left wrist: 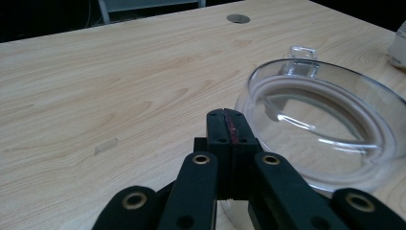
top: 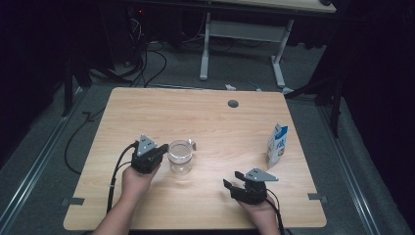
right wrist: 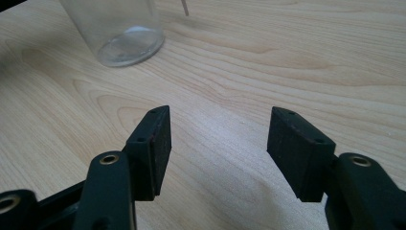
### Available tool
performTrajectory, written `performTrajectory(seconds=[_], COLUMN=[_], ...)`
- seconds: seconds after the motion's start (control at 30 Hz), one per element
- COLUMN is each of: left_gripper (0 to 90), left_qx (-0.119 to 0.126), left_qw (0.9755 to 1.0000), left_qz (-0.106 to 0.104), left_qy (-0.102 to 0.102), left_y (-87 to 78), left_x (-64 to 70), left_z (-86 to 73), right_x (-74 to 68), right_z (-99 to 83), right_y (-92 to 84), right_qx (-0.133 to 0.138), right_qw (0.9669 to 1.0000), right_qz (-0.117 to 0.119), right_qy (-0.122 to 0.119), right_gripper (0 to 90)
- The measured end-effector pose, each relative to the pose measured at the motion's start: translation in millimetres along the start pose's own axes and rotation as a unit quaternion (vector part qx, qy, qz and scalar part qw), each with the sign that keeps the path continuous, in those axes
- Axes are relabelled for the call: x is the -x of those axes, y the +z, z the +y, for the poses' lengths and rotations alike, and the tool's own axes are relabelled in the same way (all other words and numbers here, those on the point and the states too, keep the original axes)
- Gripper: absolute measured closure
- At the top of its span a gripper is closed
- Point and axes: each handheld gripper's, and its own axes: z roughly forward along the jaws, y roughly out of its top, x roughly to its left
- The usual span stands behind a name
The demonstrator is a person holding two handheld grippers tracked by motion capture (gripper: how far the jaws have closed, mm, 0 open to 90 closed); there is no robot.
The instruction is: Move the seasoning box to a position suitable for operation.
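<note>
Glass mug (top: 181,156) just beside closed left gripper (top: 164,148), upright

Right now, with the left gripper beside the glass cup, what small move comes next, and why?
Probably open the left gripper: its jaws are pressed shut with nothing between them, right beside the clear cup's rim. It cannot take the cup until they part. The right gripper waits open.

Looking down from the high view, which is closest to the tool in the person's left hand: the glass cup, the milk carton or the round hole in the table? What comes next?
From the left tool, nearest first:
1. Glass cup, right beside its tips.
2. Round hole, toward the table's far edge.
3. Milk carton, standing near the right edge.
</note>
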Motion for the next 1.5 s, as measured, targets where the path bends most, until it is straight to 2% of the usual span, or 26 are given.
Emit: performTrajectory(seconds=[0.23, 0.4, 0.5, 0.63, 0.77, 0.9, 1.13, 1.3, 1.5], left_gripper=[89.9, 89.9, 89.9, 89.9, 89.9, 90.0, 89.9, 89.9, 89.9], left_qx=[0.012, 0.019, 0.016, 0.008, 0.001, 0.005, 0.011, 0.015, 0.022], left_qw=[0.9999, 0.9996, 0.9998, 1.0000, 1.0000, 1.0000, 0.9999, 0.9998, 0.9995], left_qz=[-0.001, -0.019, -0.009, 0.003, 0.004, 0.005, 0.001, -0.005, -0.013], left_qy=[0.013, 0.008, 0.012, 0.000, 0.002, -0.005, 0.001, 0.011, 0.019], left_y=[-16.3, -29.0, -26.9, -13.4, -4.6, -6.5, -13.0, -18.8, -25.2], left_x=[14.0, 24.6, 24.5, 16.7, 16.2, 18.5, 26.2, 35.8, 47.3], left_z=[-5.0, -14.9, -18.3, -18.0, -19.1, -22.1, -25.5, -26.9, -28.6], right_x=[-1.4, -2.4, -2.5, -3.7, -3.7, -3.6, -2.8, -3.4, -2.7], right_z=[0.1, -0.3, -0.3, -0.7, -0.9, -1.7, -2.3, -3.0, -2.5], right_y=[0.5, 1.2, 1.5, 3.2, 3.0, 2.8, 2.9, 6.1, 4.3], right_qx=[-0.002, -0.005, -0.004, -0.008, -0.009, -0.011, -0.012, -0.019, -0.015], right_qw=[1.0000, 1.0000, 1.0000, 0.9999, 0.9999, 0.9999, 0.9999, 0.9997, 0.9998], right_qz=[-0.001, -0.002, -0.003, -0.004, -0.005, -0.005, -0.005, -0.001, -0.002], right_qy=[-0.005, -0.005, -0.006, -0.012, -0.013, -0.009, -0.008, -0.012, -0.011], right_gripper=[41.6, 41.6, 41.7, 41.6, 41.7, 41.8, 41.5, 41.6, 41.5])
